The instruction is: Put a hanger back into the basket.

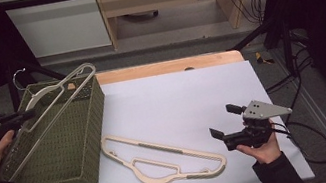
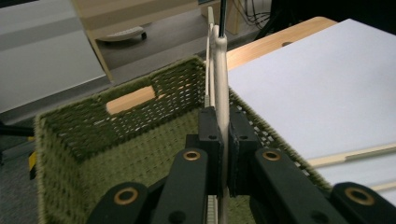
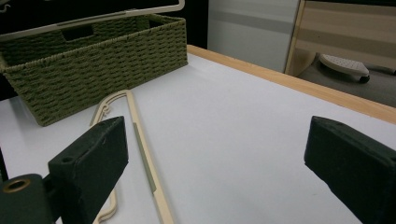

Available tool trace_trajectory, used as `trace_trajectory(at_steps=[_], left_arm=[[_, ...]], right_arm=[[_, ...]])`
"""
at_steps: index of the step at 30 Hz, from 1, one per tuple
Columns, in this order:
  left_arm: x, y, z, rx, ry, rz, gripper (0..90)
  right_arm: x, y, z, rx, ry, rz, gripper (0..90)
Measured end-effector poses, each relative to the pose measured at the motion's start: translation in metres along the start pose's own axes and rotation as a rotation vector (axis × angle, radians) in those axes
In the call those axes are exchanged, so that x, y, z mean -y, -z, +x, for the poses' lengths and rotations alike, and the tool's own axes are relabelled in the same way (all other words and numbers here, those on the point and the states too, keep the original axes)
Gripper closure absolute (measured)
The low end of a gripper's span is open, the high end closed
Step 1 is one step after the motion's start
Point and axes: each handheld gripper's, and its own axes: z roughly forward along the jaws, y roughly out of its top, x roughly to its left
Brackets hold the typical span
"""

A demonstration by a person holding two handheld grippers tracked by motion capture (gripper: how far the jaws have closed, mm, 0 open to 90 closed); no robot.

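Squarely between left jaws: hanger (image 2: 221,79)

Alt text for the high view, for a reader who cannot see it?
The left gripper holds a cream hanger tilted over a green woven basket at the table's left. A second hanger lies flat on the white table, and the right gripper hovers open nearby.
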Motion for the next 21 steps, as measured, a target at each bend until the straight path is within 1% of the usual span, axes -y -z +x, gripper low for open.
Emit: trace_trajectory(at_steps=[2,5,8,11,14,16,18,21], left_arm=[[0.004,-0.001,0.004,-0.012,-0.001,0.010,86.1],[0.008,-0.004,0.009,-0.019,-0.005,0.024,86.1],[0.015,-0.009,0.011,-0.020,-0.010,0.039,86.1],[0.022,-0.016,0.012,-0.022,-0.007,0.056,86.1],[0.033,-0.025,0.009,-0.021,-0.006,0.076,86.1],[0.041,-0.032,0.005,-0.015,0.000,0.085,86.1],[0.050,-0.039,0.001,-0.017,0.003,0.097,86.1],[0.061,-0.048,-0.003,-0.022,0.002,0.134,86.0]], right_arm=[[0.000,0.000,0.000,0.001,0.000,0.001,6.8],[0.000,0.000,0.000,0.000,0.001,0.003,6.8],[0.000,0.000,0.000,0.001,-0.001,0.003,6.8],[0.001,-0.001,0.000,-0.003,0.004,0.009,6.8],[0.001,-0.002,0.000,-0.004,0.006,0.016,6.8],[0.002,-0.003,0.000,-0.004,0.003,0.019,6.8],[0.002,-0.003,0.000,-0.005,0.004,0.017,6.9],[0.002,-0.003,0.001,-0.006,0.001,0.018,6.8]])
